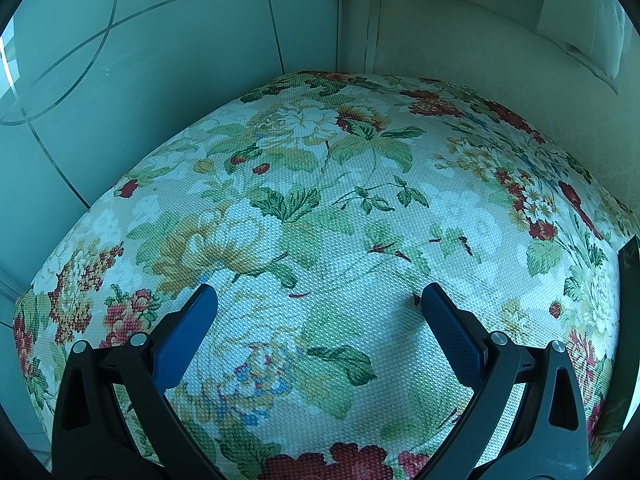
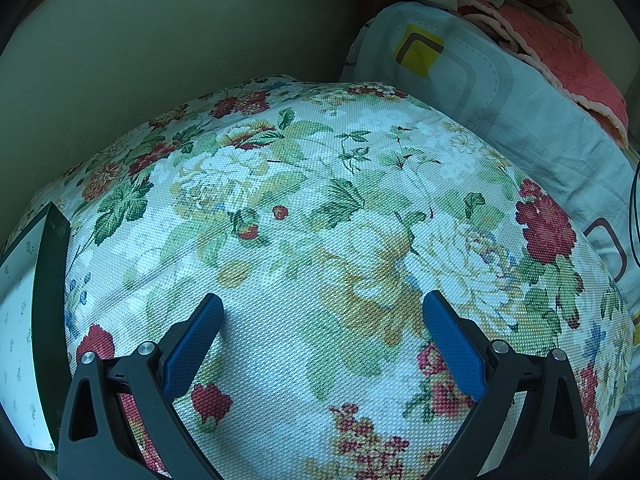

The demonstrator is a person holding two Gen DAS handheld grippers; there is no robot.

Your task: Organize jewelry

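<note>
My left gripper (image 1: 318,294) is open and empty, its blue pads spread wide above a floral tablecloth (image 1: 320,208). My right gripper (image 2: 322,304) is also open and empty above the same cloth (image 2: 320,220). A dark-edged box (image 2: 44,300) with a pale patterned face lies at the left edge of the right wrist view; a dark corner of it (image 1: 629,256) shows at the right edge of the left wrist view. No jewelry is visible in either view.
A tiled floor (image 1: 140,60) lies beyond the table's left edge. A pale wall (image 2: 160,40) stands behind the table. A bed with a blue patterned pillow (image 2: 480,80) and a pink quilt (image 2: 560,52) borders the table's right side.
</note>
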